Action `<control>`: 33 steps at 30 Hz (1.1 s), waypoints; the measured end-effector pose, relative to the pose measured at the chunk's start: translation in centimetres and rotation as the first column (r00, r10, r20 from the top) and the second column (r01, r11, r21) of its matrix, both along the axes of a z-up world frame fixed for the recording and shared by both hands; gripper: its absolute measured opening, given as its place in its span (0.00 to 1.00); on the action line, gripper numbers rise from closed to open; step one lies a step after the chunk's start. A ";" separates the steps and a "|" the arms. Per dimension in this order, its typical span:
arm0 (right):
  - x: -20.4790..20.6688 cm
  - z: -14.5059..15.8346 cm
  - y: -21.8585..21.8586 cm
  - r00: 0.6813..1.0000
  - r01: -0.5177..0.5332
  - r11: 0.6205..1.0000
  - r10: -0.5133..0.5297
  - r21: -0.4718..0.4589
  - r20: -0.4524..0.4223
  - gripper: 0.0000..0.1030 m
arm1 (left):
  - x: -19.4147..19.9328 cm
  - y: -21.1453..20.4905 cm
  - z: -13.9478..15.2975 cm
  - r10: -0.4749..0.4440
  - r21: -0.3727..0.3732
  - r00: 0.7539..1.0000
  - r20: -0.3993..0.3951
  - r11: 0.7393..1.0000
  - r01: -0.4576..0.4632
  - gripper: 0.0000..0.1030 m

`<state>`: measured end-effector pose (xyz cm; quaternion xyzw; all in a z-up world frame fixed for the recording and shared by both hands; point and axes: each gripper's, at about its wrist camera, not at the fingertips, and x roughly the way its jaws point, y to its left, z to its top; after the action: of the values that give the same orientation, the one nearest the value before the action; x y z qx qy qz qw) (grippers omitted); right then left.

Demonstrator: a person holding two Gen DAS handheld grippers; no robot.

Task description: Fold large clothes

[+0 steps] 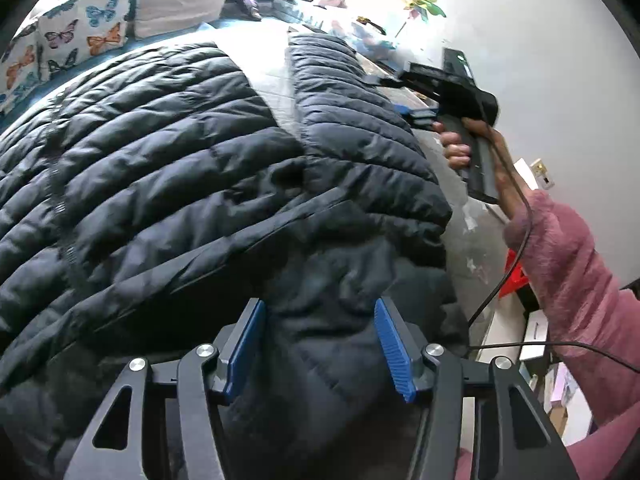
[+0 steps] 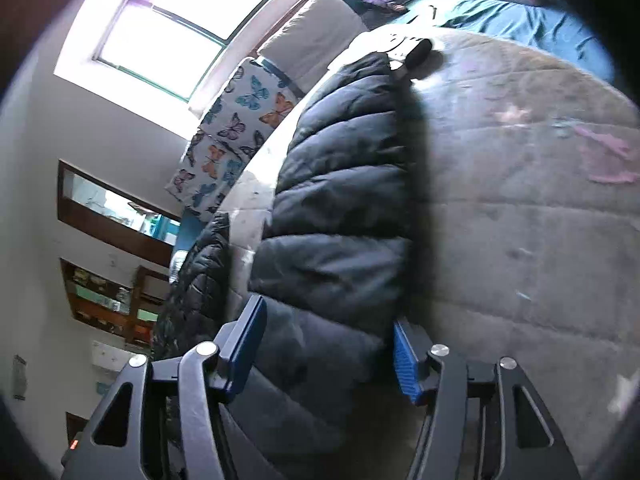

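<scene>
A large dark navy quilted puffer jacket (image 1: 168, 152) lies spread on a grey quilted bed cover (image 1: 272, 80). My left gripper (image 1: 320, 344) is open, its blue pads on either side of a bunched dark part of the jacket near its hood end. My right gripper (image 2: 324, 344) is open around the jacket's sleeve (image 2: 340, 184), which runs away along the bed. In the left wrist view the right gripper's black body (image 1: 452, 88) sits at the outer edge of that sleeve (image 1: 348, 104), held by a hand in a pink sleeve.
Butterfly-print pillows (image 1: 68, 44) and a cream cushion (image 1: 180, 0) stand at the bed's far end under a window (image 2: 168, 28). A teal sheet (image 2: 520, 20) and soft toys lie beyond. A white wall (image 1: 540, 60), boxes and a cable are on the right.
</scene>
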<state>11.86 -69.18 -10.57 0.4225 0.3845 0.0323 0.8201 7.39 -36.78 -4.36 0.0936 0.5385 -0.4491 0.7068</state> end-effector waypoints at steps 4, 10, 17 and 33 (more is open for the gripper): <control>0.9 -0.5 0.5 1.000 0.010 0.999 -0.011 0.035 0.014 0.21 | -0.1 -2.0 -0.6 -0.029 0.007 1.000 0.001 1.000 0.029 0.58; -0.1 4.3 1.0 0.992 0.010 0.999 -0.016 0.045 0.128 0.12 | 0.0 -4.1 -1.9 -0.050 0.009 0.999 -0.011 0.999 0.050 0.55; -1.7 14.6 6.6 0.951 -0.081 0.989 0.115 -0.127 0.288 0.11 | -0.3 -2.0 0.9 -0.005 -0.040 1.000 -0.009 0.999 0.005 0.54; -10.6 16.4 38.1 0.654 -0.502 0.548 0.747 -0.669 0.121 0.11 | -5.4 26.2 10.6 0.451 -0.149 0.858 0.246 0.892 -0.427 0.56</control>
<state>1.28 -31.10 5.86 -0.0350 0.3286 0.2941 0.8968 1.97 -10.62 6.28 -0.0021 0.4220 -0.2823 0.8616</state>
